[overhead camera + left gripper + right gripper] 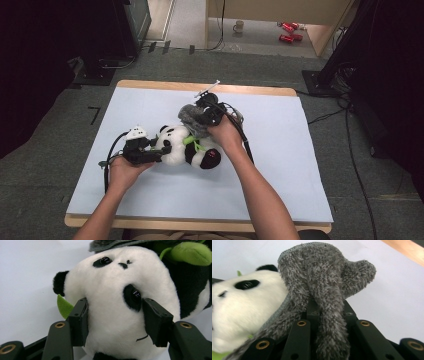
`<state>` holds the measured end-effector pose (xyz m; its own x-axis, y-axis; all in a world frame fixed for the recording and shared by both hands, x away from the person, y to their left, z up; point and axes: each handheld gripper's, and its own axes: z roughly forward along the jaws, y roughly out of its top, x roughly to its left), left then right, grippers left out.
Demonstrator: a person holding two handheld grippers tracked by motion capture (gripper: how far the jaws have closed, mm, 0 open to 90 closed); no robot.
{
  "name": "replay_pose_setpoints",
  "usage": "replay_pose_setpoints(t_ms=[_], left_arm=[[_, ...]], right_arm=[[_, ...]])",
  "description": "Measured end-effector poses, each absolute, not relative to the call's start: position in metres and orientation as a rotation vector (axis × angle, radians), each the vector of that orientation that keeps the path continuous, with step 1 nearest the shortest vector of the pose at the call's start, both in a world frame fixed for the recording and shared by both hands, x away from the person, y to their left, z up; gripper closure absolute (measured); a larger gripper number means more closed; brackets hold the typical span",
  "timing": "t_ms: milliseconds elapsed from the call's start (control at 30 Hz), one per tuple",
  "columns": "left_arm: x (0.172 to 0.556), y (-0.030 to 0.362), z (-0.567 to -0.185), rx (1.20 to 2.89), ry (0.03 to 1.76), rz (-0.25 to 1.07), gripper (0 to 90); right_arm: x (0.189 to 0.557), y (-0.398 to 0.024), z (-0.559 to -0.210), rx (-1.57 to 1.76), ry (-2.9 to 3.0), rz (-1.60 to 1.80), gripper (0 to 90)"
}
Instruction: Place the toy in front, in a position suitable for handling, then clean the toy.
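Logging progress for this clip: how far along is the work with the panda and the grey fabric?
Done: left gripper clamps the plush panda's head; right gripper is shut on the grey fuzzy fabric. In hand: fabric raised beside the panda's head. Left: it isn't on the panda yet.

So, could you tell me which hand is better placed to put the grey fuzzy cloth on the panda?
The right: its claw is already shut on the grey fuzzy cloth beside the plush panda, while the left claw pins the panda's head.
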<state>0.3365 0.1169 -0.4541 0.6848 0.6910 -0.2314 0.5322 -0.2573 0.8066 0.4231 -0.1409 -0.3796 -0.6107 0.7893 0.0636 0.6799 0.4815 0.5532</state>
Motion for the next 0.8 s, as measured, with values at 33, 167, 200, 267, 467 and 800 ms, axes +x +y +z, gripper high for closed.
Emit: replay_pose_setpoints(t_ms=[33, 167, 200, 267, 467, 800], left_arm=[[0.337, 0.117, -0.454, 1.931, 0.955, 0.204, 43.2], [0.34, 0.116, -0.453, 1.939, 0.954, 0.208, 43.3], [0.342, 0.116, -0.453, 1.941, 0.949, 0.212, 43.3], [0.345, 0.117, -0.454, 1.928, 0.949, 0.205, 43.3], [0.349, 0.119, -0.454, 1.916, 0.945, 0.191, 43.2], [0.35, 0.12, -0.454, 1.912, 0.929, 0.201, 42.0]], right_arm=[[0.424, -0.144, -0.379, 1.278, 2.521, 0.801, 75.8], [0.424, -0.159, -0.373, 1.337, 2.487, 0.803, 75.8], [0.424, -0.161, -0.371, 1.338, 2.483, 0.807, 75.9], [0.42, -0.163, -0.365, 1.336, 2.465, 0.828, 76.0], [0.412, -0.159, -0.342, 1.316, 2.433, 0.93, 76.0], [0.396, -0.117, -0.334, 1.213, 2.51, 1.056, 75.9]])
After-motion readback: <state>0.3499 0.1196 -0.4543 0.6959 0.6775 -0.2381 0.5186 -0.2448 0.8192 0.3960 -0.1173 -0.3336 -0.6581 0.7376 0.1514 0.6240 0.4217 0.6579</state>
